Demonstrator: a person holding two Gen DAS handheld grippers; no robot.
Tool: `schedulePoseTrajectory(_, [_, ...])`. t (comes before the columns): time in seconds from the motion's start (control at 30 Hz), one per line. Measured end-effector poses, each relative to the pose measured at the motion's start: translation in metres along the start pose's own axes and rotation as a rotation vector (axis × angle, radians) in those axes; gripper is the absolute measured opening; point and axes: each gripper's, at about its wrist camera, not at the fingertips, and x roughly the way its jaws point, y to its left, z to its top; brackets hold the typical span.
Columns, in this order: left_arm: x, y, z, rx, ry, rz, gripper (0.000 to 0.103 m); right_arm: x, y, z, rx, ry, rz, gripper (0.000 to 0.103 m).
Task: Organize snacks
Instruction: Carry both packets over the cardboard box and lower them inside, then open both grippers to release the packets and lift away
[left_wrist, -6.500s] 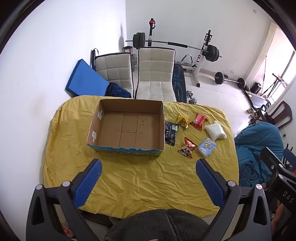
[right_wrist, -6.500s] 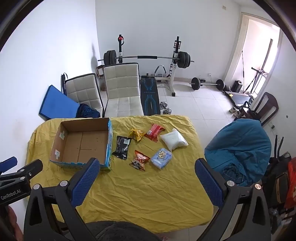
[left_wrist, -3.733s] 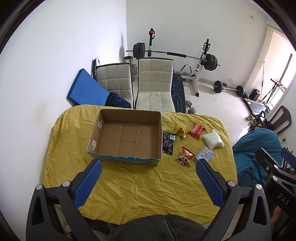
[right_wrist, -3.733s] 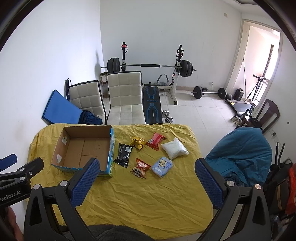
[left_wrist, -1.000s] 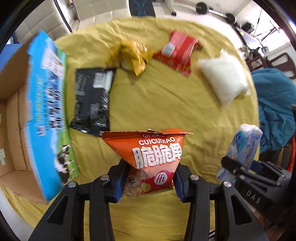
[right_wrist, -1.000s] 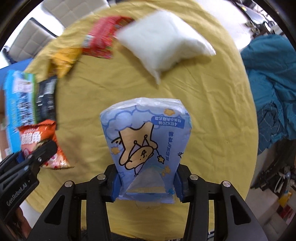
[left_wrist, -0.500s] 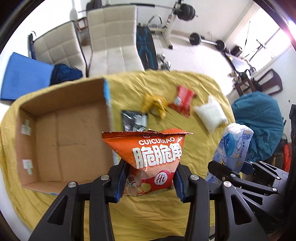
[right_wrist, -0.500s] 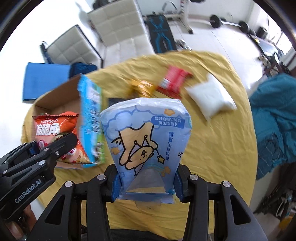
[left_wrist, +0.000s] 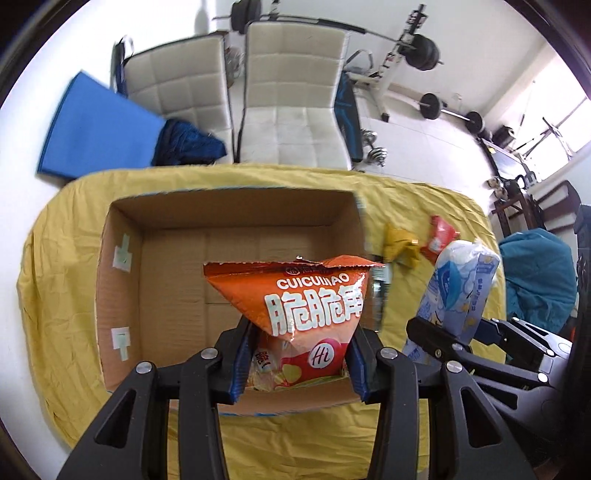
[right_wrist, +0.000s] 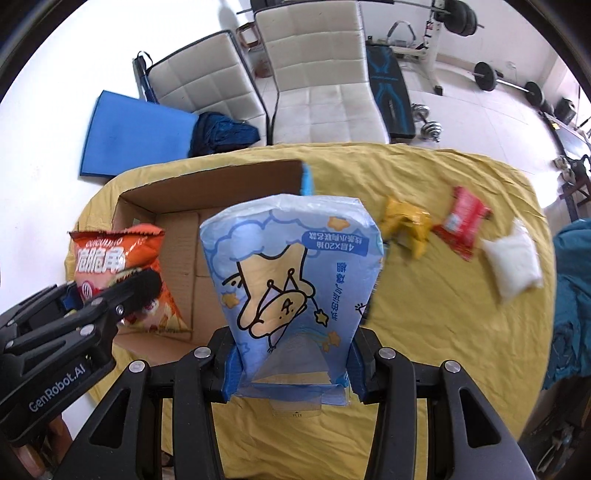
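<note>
Your left tongs (left_wrist: 298, 363) are clamped on the lower part of the orange chip bag (left_wrist: 306, 299), which stands upright between the blue pads with its torn top edge pointing away from you. The bag hangs over the open cardboard box (left_wrist: 122, 280), above the near right part of the box floor. The floor that shows ahead of and to the left of the tongs is bare cardboard.

Your right tongs (right_wrist: 291, 363) are closed on the bottom of the pale blue cartoon-printed pack (right_wrist: 295, 280), held upright with its print upside down to you. It sits over the right wall of the box, partly over the box interior and partly over the yellow cloth of the tabletop (right_wrist: 424, 332). In the right wrist view, the left tongs and their chip bag show to the left of this pack, over the box.

On the tabletop to the right of both tongs, outside the box, three snacks lie in a loose row: a yellow packet (right_wrist: 406, 225) nearest the box, a red packet (right_wrist: 461, 221) just beyond it, and a white pillow-shaped bag (right_wrist: 513, 262) furthest right. A dark packet (left_wrist: 379, 295) lies flat just beside the box's right wall, mostly hidden behind the held bags.

Beyond the tabletop stand two white padded chairs (left_wrist: 295, 110).
</note>
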Motion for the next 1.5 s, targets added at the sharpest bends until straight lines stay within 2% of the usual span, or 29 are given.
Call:
schedulePoseTrajectory(0.17, [0.04,0.047,0.011,-0.08,0.105,-0.055,0.041,0.052,0.025,0.022,0.007,0.048,0.015,0.048])
schedulePoseTrajectory(0.37, [0.104,0.087,0.027,-0.165,0.239,-0.134,0.041,0.115,0.045,0.046,0.009,0.108,-0.009,0.048])
schedulePoseTrajectory(0.6, [0.163,0.106,0.052,-0.203,0.336,-0.214,0.041,0.167,0.063,0.059,-0.012,0.162,-0.043,0.048])
schedulePoseTrajectory(0.77, [0.189,0.106,0.061,-0.18,0.379,-0.221,0.041,0.196,0.064,0.065,-0.009,0.195,-0.068,0.05])
schedulePoseTrajectory(0.9, [0.196,0.097,0.064,-0.142,0.398,-0.216,0.042,0.206,0.063,0.067,-0.005,0.209,-0.082,0.053])
schedulePoseTrajectory(1.0, [0.194,0.09,0.064,-0.13,0.4,-0.22,0.046,0.212,0.065,0.068,-0.009,0.217,-0.087,0.057])
schedulePoseTrajectory(1.1, [0.188,0.083,0.065,-0.11,0.391,-0.19,0.048,0.214,0.067,0.067,-0.012,0.217,-0.091,0.067])
schedulePoseTrajectory(1.17, [0.183,0.08,0.063,-0.098,0.385,-0.168,0.048,0.212,0.068,0.068,-0.009,0.217,-0.091,0.068])
schedulePoseTrajectory(1.33, [0.164,0.078,0.059,-0.118,0.361,-0.171,0.05,0.2,0.074,0.065,-0.022,0.2,-0.094,0.073])
schedulePoseTrajectory(1.43, [0.147,0.08,0.051,-0.112,0.336,-0.145,0.055,0.189,0.078,0.063,-0.034,0.188,-0.106,0.075])
schedulePoseTrajectory(1.47, [0.143,0.079,0.049,-0.111,0.328,-0.134,0.056,0.183,0.079,0.061,-0.037,0.178,-0.114,0.077])
schedulePoseTrajectory(1.5, [0.135,0.078,0.045,-0.108,0.314,-0.122,0.056,0.177,0.08,0.059,-0.038,0.167,-0.122,0.083])
